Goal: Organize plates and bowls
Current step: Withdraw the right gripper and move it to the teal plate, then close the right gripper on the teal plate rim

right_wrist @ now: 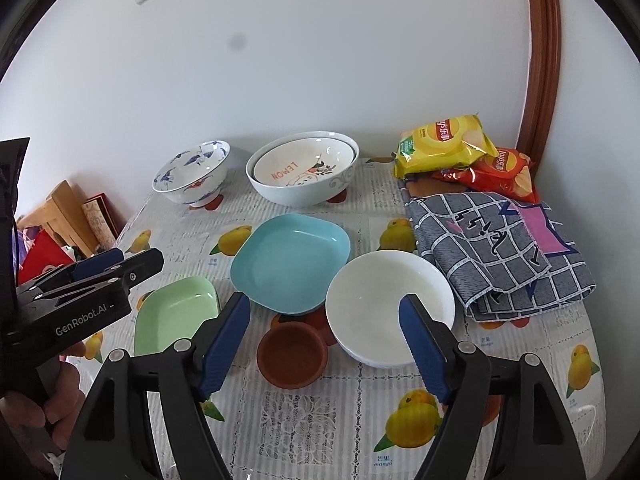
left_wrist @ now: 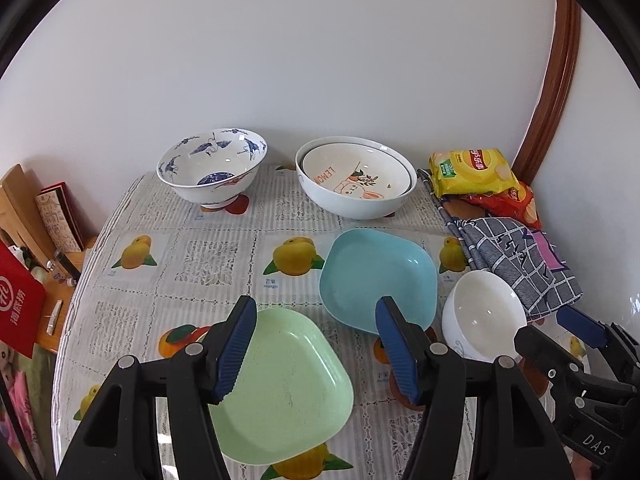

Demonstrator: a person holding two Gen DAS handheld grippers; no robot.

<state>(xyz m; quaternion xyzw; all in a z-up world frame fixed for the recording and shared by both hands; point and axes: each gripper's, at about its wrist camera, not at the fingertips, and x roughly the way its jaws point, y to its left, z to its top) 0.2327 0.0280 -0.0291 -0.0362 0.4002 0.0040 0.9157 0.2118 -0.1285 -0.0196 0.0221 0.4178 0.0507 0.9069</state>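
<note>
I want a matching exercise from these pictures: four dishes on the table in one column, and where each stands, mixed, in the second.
1. green plate
2. blue square plate
3. white bowl
4. lemon bowl

a. nested in a bigger bowl
b. beside the checked cloth
c. nearest the left table edge
d. in the middle of the table

Pairs: 1-c, 2-d, 3-b, 4-a

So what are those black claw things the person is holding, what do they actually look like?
They are two matching hand-held tools. Each gripper, the left gripper and the right gripper, has angular black plastic arms with silver pivot bolts and two fingers faced with ribbed blue pads. White lettering marks the bodies: "GenRobot.AI" on the left one, "DAS" on the right one. No cables show.
</note>
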